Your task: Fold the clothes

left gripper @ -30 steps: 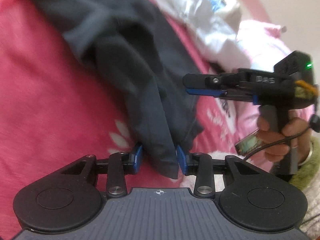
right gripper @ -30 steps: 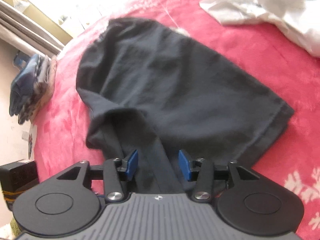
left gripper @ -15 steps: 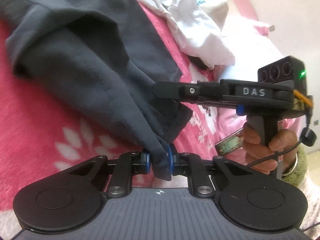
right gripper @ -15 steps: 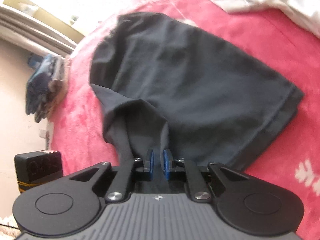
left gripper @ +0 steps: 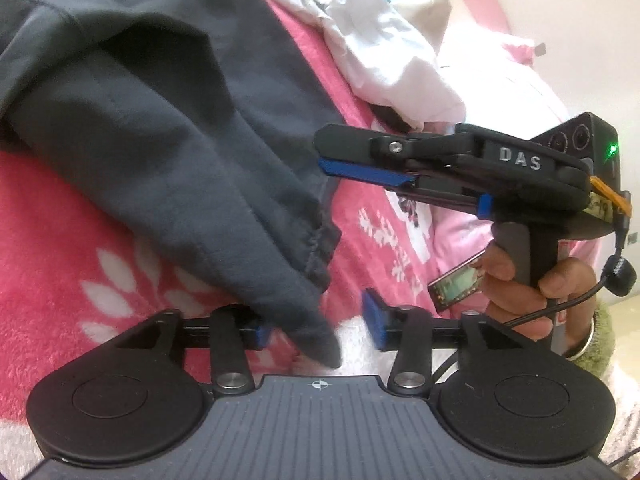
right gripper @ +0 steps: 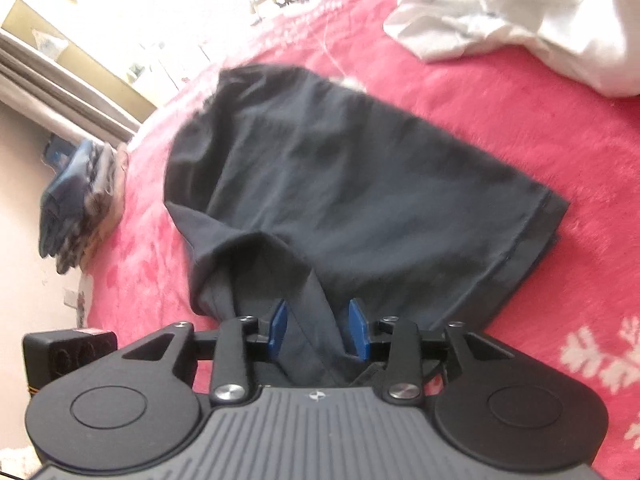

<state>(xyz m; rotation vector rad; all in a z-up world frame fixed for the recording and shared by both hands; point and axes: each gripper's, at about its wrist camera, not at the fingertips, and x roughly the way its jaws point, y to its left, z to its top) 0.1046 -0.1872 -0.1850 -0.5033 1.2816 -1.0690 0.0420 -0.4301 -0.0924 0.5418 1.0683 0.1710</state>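
Note:
A dark grey garment [left gripper: 168,128] lies partly folded on a red-pink blanket [left gripper: 60,240]. My left gripper [left gripper: 316,322] has its jaws opening, and the garment's corner [left gripper: 320,340] lies loose between the blue pads without being pinched. From the right wrist view the garment [right gripper: 340,184] spreads flat ahead. One fold of it runs up between the pads of my right gripper [right gripper: 317,328], whose jaws are also opening and do not press on the cloth. Seen from the left wrist, the right gripper [left gripper: 332,156] hangs just right of the garment's hem, held by a hand [left gripper: 516,280].
A heap of white clothes [left gripper: 380,52] [right gripper: 520,12] lies at the far side of the bed. A folded blue and grey stack [right gripper: 76,208] sits at the bed's left edge. A pink pillow [left gripper: 500,92] lies behind the right gripper.
Both grippers closed on the dark cloth half a second ago and have since opened. The garment's corner has slipped free of the left pads and lies slack.

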